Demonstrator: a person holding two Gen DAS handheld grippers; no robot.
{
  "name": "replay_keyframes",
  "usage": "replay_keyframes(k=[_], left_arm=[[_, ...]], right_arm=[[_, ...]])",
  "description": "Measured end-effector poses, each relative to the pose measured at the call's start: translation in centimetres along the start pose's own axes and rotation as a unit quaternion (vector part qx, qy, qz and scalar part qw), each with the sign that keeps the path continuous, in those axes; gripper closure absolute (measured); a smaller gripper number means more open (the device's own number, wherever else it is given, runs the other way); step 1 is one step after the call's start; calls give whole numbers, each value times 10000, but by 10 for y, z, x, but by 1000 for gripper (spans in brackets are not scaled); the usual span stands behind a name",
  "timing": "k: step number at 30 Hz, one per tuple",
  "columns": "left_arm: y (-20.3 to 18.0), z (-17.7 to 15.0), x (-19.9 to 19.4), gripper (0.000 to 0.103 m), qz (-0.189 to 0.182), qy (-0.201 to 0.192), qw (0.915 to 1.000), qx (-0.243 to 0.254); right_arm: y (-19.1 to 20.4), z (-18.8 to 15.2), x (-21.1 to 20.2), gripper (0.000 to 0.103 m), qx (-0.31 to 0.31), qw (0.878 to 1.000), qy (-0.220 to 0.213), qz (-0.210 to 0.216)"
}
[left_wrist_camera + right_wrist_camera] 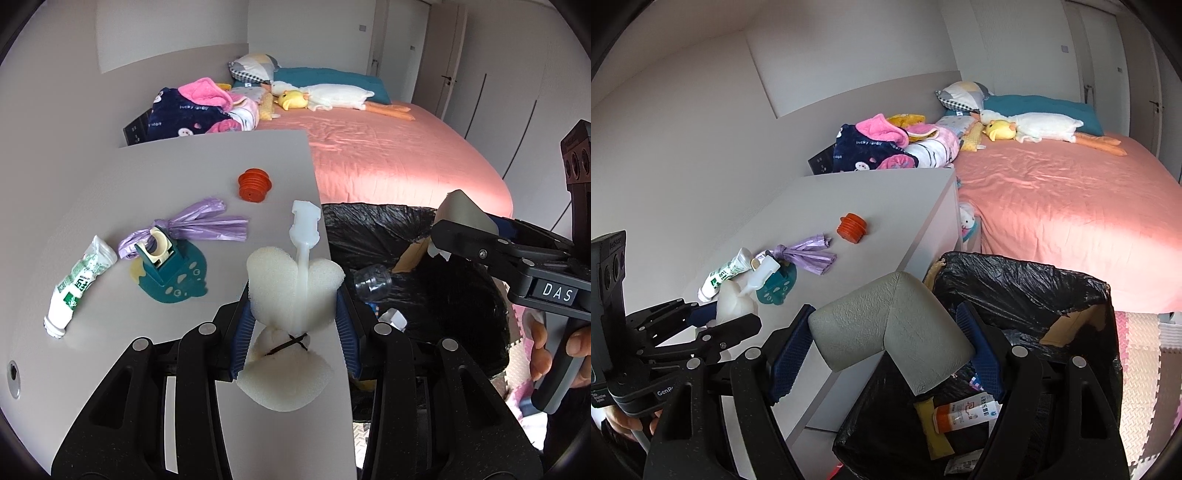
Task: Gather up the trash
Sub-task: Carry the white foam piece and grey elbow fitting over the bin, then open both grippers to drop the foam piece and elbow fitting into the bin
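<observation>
My left gripper point(293, 314) is shut on a white sponge brush point(291, 284) with a white plastic handle, held above the grey table's point(110, 206) right edge. My right gripper point(886, 339) is shut on a grey foam corner guard point(890, 321), held over the rim of the black-lined trash bin point(1027, 280). The right gripper also shows in the left wrist view point(458, 236), above the bin point(369, 229). On the table lie a toothpaste tube point(79, 280), a purple plastic bag point(199, 225), a teal tape holder point(166, 266) and an orange cap point(255, 185).
The bin holds a clear bottle point(373, 282), a tube point(964, 410) and cardboard. A bed with a pink sheet point(388, 155) lies behind, with clothes point(199, 110) and plush toys point(332, 96) on it. Foam floor mats point(1141, 354) lie at the right.
</observation>
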State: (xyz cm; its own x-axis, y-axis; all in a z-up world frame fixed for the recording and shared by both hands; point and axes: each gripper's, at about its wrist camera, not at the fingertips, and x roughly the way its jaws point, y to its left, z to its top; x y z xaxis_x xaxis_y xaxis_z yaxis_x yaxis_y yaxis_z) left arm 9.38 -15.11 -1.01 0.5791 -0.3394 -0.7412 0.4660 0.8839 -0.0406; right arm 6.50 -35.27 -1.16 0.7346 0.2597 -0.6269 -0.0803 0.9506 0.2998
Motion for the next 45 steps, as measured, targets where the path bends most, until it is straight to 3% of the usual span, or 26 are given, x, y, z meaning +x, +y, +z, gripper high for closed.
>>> replay_keyframes(k=[20,45], left_arm=[[-73,19,14,63,-399,-12,9989,255],[-144,28,55,63,-1056,408,9912,692]], right_arm=[[-65,-2,-47,24,399,9983,-295,-319],[-133,-12,-67,24,920,9924,-356,-737]])
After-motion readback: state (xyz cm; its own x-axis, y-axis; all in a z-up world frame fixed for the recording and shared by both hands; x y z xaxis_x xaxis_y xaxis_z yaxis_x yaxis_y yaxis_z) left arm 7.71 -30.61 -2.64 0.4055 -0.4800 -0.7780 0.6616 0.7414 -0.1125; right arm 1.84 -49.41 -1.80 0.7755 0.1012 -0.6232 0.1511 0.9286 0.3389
